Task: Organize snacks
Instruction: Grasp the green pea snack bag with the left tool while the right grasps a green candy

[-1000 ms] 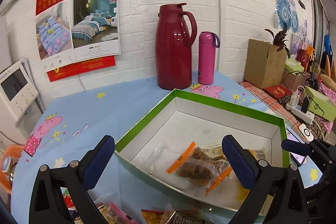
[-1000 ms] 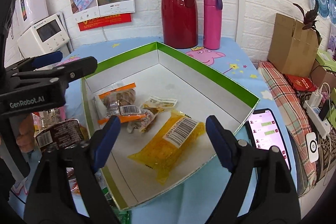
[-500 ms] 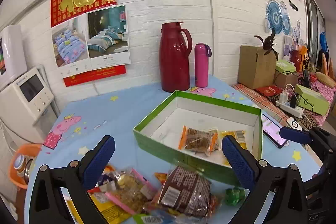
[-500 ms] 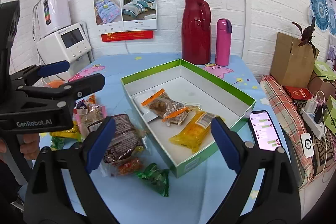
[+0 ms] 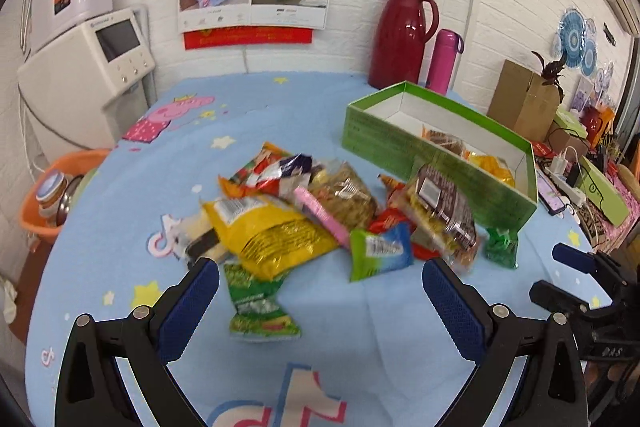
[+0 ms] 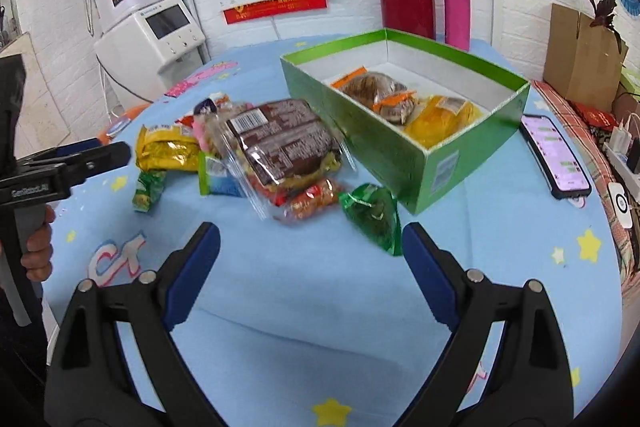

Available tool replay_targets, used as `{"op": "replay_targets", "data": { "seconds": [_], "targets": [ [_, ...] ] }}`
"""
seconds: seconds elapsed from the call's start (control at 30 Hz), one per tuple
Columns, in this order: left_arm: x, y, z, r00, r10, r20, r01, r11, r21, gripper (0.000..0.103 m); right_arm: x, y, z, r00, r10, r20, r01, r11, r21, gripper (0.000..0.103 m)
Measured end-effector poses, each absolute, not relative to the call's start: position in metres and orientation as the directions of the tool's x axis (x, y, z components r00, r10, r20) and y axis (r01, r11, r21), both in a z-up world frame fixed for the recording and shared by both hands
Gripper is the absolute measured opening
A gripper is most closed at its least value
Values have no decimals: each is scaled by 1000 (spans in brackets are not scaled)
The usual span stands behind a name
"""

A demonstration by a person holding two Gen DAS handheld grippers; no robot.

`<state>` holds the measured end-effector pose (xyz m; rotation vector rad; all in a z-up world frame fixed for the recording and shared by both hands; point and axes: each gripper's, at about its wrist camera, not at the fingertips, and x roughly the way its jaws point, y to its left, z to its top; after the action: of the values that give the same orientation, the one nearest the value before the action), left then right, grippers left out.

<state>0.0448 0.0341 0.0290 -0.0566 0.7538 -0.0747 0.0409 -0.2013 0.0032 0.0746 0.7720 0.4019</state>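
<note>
Left wrist view: the left gripper (image 5: pixel 320 281) has pulled back from the box (image 5: pixel 404 147); jaws apart, empty, above the snack pile (image 5: pixel 320 211). Bare cloth (image 5: pixel 360 339) lies below.

Right wrist view: the right gripper (image 6: pixel 310 247) has backed off too, jaws apart. A green packet (image 6: pixel 372 215) lies just ahead, beside the box (image 6: pixel 360 115); a phone (image 6: pixel 554 155) is near the table's right edge.

Open green cardboard box w/ white inside (image 6: pixel 424 151) sits toward table's far right edge, holding two clear orange-strip bags of brown snacks (image 6: pixel 376 93) + a yellow pack (image 6: pixel 440 119). Loose pile of foil & plastic snack packs (image 5: pixel 320 211) lies mid-table, just left of box; small dark-green wrapper (image 6: pixel 374 217) near box's front corner.
</note>
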Motion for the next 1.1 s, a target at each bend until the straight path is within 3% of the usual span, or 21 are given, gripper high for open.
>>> {"op": "replay_targets", "data": {
  "seconds": [0.07,0.3,0.33,0.43,0.7,0.87,0.93,1.1],
  "targets": [
    [34,46,18,717,-103,-689,56,994,-90,103,48,-202,-7,637,339,-693,-301,936,181,83],
    [14,81,4,704,-120,-700,42,991,-127,103,84,-206,-29,604,279,-747,-257,955,150,73],
    [14,84,4,704,-112,-701,36,992,-122,103,87,-205,-31,602,277,-749,-255,955,149,66],
    [21,86,3,705,-106,-701,33,993,-117,101,90,-202,-37,584,278,-763,-250,955,157,30],
    [68,81,-24,648,-100,-755,23,993,-111,78,38,-188,-38,494,444,-747,-368,886,283,30],
    [80,82,-36,625,-102,-774,15,993,-118,66,23,-184,-37,486,460,-743,-400,873,279,39],
    [80,82,-39,613,-118,-781,22,991,-133,44,24,-184,-37,490,452,-745,-395,877,272,45],
    [74,83,-37,607,-129,-785,21,989,-146,43,27,-183,-37,487,456,-745,-392,876,280,50]
  ]
}}
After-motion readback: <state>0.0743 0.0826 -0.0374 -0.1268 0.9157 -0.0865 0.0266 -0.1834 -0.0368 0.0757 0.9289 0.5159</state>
